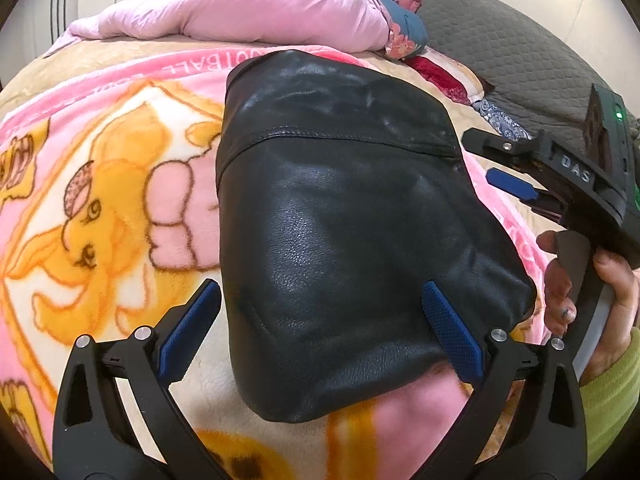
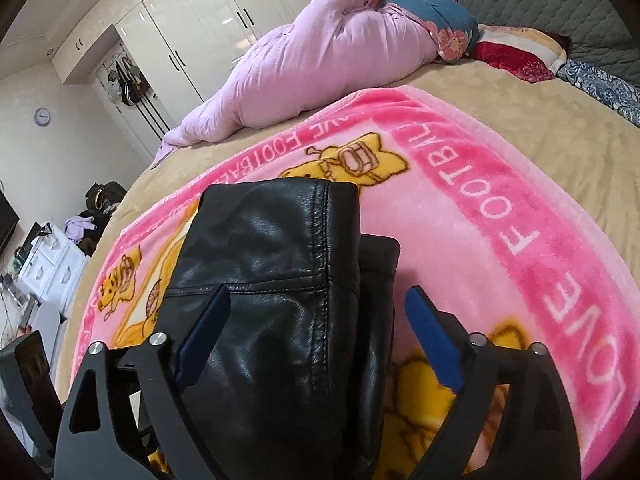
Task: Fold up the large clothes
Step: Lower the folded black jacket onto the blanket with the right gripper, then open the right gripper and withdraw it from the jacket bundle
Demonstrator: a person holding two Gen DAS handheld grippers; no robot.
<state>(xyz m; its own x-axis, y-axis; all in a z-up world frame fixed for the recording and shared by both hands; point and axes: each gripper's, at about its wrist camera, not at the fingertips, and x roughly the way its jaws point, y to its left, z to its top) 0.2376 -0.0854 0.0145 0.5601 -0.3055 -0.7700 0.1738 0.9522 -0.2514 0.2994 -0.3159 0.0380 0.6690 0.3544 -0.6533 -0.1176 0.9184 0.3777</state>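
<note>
Black leather jacket folded small, both claws standing wide.

The bed (image 2: 540, 152) carries a pink blanket (image 2: 460, 240); the leather jacket (image 1: 340, 208) lies on it as a compact bundle, so folding looks nearly done. The left claw (image 1: 320, 336) straddles its six-o'clock end, the right claw (image 2: 316, 340) its three-o'clock edge; neither grips.

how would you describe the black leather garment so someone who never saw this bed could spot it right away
On the beige bed lies a pink cartoon fleece blanket. In the middle of it sits the folded black leather garment, shiny with stitched seams. It is the only dark, glossy thing there, unlike the crumpled lilac quilt farther back.
</note>
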